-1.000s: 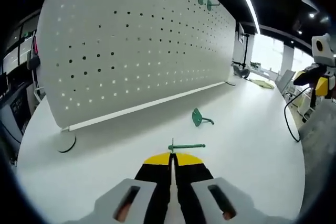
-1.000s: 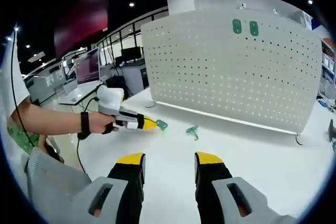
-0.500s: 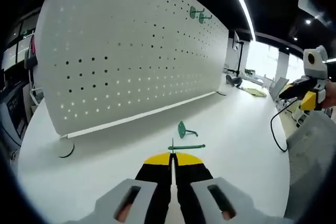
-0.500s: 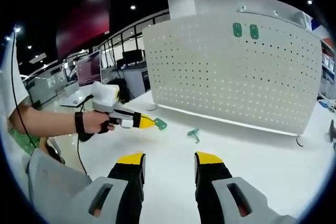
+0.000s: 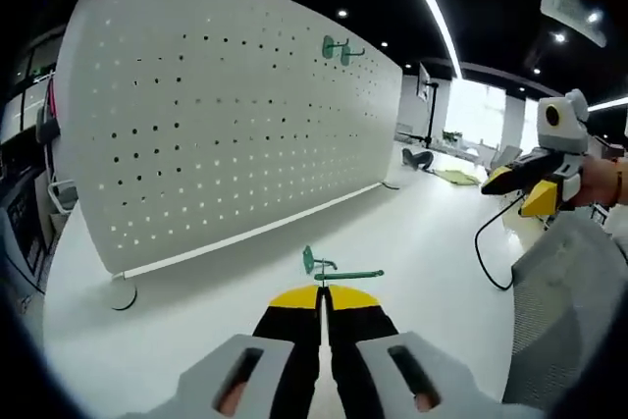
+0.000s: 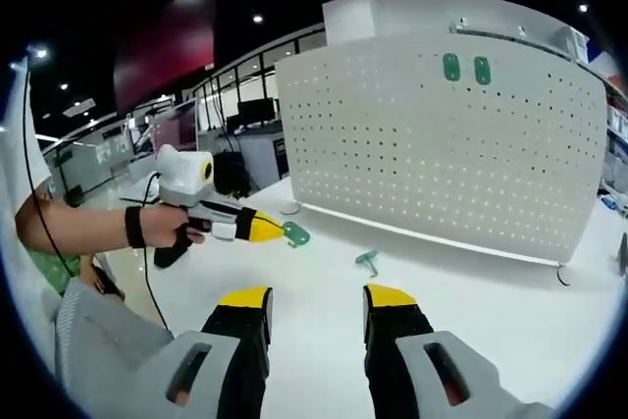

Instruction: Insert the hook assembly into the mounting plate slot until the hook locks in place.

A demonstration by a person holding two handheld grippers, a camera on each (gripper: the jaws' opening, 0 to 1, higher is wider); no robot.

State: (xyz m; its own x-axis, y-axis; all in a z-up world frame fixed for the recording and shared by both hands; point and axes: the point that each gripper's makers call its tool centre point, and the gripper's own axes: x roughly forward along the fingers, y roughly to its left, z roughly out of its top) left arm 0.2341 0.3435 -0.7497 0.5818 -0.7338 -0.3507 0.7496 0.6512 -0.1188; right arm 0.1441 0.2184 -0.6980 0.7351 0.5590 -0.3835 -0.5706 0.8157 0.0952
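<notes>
Hook (image 5: 345,275) was pinched in the left gripper (image 5: 322,293), jaws pressed together on it, held clear above the table (image 5: 412,233) with its green disc end (image 6: 295,234) pointing toward the pegboard (image 5: 216,115). Right gripper (image 6: 316,306) had jaws spread apart, holding nothing, hovering over the table. Second loose hook (image 6: 368,261) lay on the table near the board's base rail. Two hooks (image 6: 466,69) were already mounted high on the pegboard. Step in hand looked like carrying the held hook to the board. To do it well: keep the clamp firm so the hook doesn't rotate, square the plate end to the board face, line its pegs with a hole pair, then push straight in. Both grippers and the loose hook should be kept in frame.
</notes>
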